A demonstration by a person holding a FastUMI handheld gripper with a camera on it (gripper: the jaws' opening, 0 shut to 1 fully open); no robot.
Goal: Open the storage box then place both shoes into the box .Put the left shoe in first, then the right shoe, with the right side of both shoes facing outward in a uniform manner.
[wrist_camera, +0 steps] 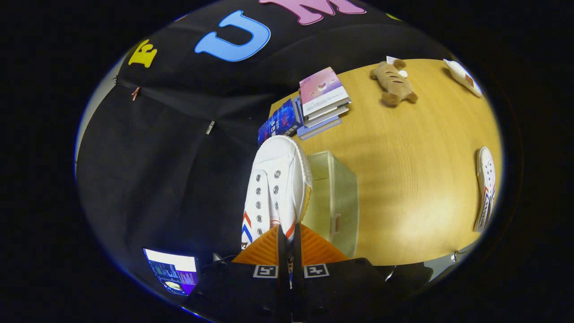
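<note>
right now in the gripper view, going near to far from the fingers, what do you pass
gripper shut on the held white shoe → storage box beside it → stack of books → plush toy

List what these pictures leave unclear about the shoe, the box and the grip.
- Held shoe, gripper view: its heel and the pinched part sit behind the orange fingers, so the exact hold is hidden.
- Storage box: the shoe covers one side; whether its lid is open cannot be told.
- Second shoe at the table edge: bent by the fisheye, so which foot is unclear.
- Gripper: fingers nearly closed on the shoe.
</note>
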